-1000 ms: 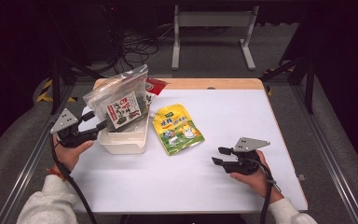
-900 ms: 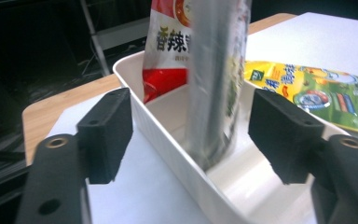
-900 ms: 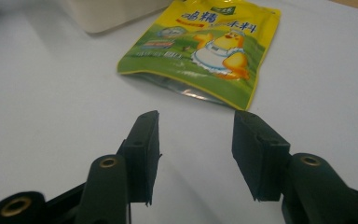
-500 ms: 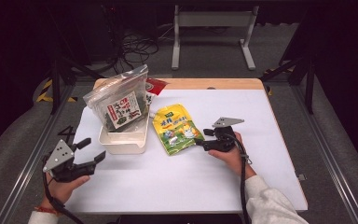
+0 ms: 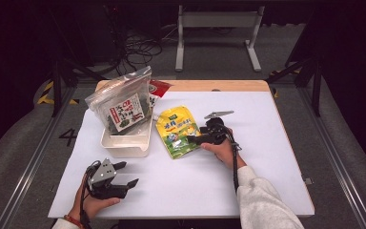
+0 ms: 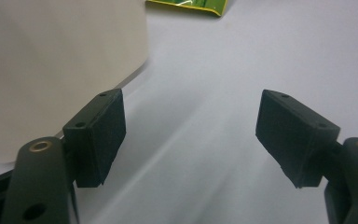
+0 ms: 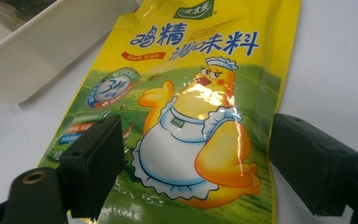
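White tabletop (image 5: 267, 143), dark room behind. Right gripper (image 5: 196, 140) over yellow seasoning pouch (image 5: 176, 131) lying flat beside tub (image 5: 124, 143), jaws just spreading to straddle pouch, pads not pressing. Left gripper (image 5: 126, 174) parked low near table's front edge, jaws widening, nothing between.

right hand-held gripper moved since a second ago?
Yes. The right hand-held gripper went left from the bare table to the yellow pouch, toward the white tray; its jaws have just been opening.
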`<move>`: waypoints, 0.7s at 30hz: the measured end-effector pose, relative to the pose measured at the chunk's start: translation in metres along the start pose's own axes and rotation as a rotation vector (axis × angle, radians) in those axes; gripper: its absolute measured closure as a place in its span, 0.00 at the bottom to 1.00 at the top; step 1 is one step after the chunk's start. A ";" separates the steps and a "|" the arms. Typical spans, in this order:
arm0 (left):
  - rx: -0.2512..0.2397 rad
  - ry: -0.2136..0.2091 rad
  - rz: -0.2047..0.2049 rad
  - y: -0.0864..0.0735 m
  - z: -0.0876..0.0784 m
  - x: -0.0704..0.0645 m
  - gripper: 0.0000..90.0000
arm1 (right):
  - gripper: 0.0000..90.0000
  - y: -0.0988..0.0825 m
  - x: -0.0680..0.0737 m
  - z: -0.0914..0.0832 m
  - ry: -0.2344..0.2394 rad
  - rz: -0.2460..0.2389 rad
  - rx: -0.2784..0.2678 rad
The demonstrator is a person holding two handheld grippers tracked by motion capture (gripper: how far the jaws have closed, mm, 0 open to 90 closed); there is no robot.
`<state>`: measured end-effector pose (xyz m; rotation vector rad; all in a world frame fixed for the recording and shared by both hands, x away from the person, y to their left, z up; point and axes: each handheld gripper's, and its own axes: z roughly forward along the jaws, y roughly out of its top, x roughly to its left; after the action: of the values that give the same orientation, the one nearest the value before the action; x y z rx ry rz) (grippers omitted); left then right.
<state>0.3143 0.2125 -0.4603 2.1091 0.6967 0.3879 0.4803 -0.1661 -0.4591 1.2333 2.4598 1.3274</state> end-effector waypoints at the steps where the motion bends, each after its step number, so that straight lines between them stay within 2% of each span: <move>1: 0.000 0.000 0.000 0.000 0.000 0.000 0.27 | 0.23 0.000 0.000 0.001 0.003 -0.001 0.001; 2: 0.005 -0.009 -0.002 0.000 0.001 0.000 0.27 | 0.23 0.000 0.000 0.001 0.003 -0.001 0.001; 5: 0.001 -0.025 -0.009 0.000 0.002 0.001 0.26 | 0.37 0.000 0.001 0.001 0.048 0.011 0.009; 7: -0.008 -0.040 -0.029 0.001 0.003 0.002 0.26 | 0.43 0.000 0.000 0.000 0.060 0.021 0.011; 11: 0.002 -0.065 -0.029 0.003 0.008 0.001 0.26 | 0.62 -0.001 -0.004 -0.006 0.078 0.037 0.015; 13: 0.007 -0.077 -0.035 0.004 0.010 0.000 0.25 | 0.65 -0.001 -0.005 -0.007 0.086 0.037 0.014; 16: 0.010 -0.107 -0.035 0.007 0.016 -0.002 0.25 | 0.75 -0.002 -0.006 -0.013 0.112 0.024 0.018; 21: 0.014 -0.147 -0.037 0.013 0.022 -0.006 0.23 | 0.84 -0.006 -0.005 -0.020 0.134 -0.032 0.009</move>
<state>0.3253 0.1885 -0.4626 2.1106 0.6530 0.2051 0.4715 -0.1844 -0.4523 1.1379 2.5657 1.4361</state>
